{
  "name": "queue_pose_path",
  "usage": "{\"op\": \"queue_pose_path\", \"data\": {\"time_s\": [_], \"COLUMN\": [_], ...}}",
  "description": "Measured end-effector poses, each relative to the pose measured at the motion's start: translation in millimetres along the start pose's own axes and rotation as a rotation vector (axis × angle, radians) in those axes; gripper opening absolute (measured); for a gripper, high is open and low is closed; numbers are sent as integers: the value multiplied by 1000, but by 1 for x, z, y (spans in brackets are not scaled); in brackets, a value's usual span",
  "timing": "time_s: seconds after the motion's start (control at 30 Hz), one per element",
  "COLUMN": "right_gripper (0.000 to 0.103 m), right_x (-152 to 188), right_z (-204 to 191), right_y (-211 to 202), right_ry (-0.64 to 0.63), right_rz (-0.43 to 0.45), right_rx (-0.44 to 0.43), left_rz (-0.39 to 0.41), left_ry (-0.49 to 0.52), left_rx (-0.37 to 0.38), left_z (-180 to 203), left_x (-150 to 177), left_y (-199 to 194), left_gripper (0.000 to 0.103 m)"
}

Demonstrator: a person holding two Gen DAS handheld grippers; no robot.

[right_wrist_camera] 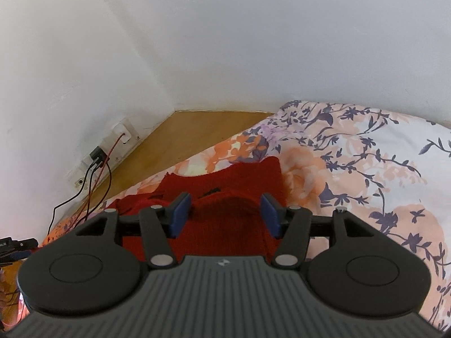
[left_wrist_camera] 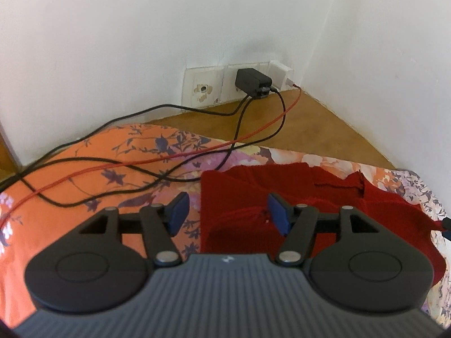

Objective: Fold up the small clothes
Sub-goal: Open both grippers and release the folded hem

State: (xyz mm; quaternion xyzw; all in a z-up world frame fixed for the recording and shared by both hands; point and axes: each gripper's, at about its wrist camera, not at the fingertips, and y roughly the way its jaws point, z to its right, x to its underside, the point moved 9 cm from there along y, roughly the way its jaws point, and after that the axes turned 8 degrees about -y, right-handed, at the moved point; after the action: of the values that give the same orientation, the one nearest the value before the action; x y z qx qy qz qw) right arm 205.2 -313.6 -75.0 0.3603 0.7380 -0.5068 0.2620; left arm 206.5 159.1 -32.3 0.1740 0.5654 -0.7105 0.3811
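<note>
Red knit garment lies flat on floral bedspread near the wall corner, long axis roughly left-right in left view. Left gripper and right gripper both spread, gripping nothing. Garment's near edge hidden under gripper bodies.

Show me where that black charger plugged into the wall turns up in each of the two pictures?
Left wrist view: the black charger sits upper middle, on the wall sockets, right of centre.
Right wrist view: the same charger is small, at the left, low on the wall.
Shared landmark: the red cable running from the white plug beside it.
</note>
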Motion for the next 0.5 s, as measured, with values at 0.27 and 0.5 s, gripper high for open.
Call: {"op": "queue_pose_path", "data": {"time_s": [0.27, 0.5], "right_gripper": [69, 76], "right_x": [-7, -11], "right_z": [4, 3], "right_y": [-3, -5], "right_ry": [26, -32], "right_rz": [33, 26], "right_rx": [8, 3], "left_rz": [19, -13], "left_ry": [31, 40], "left_rx": [8, 14], "left_z": [1, -2], "left_x": [-12, -6], "left_y": [0, 14], "left_gripper": [66, 66]}}
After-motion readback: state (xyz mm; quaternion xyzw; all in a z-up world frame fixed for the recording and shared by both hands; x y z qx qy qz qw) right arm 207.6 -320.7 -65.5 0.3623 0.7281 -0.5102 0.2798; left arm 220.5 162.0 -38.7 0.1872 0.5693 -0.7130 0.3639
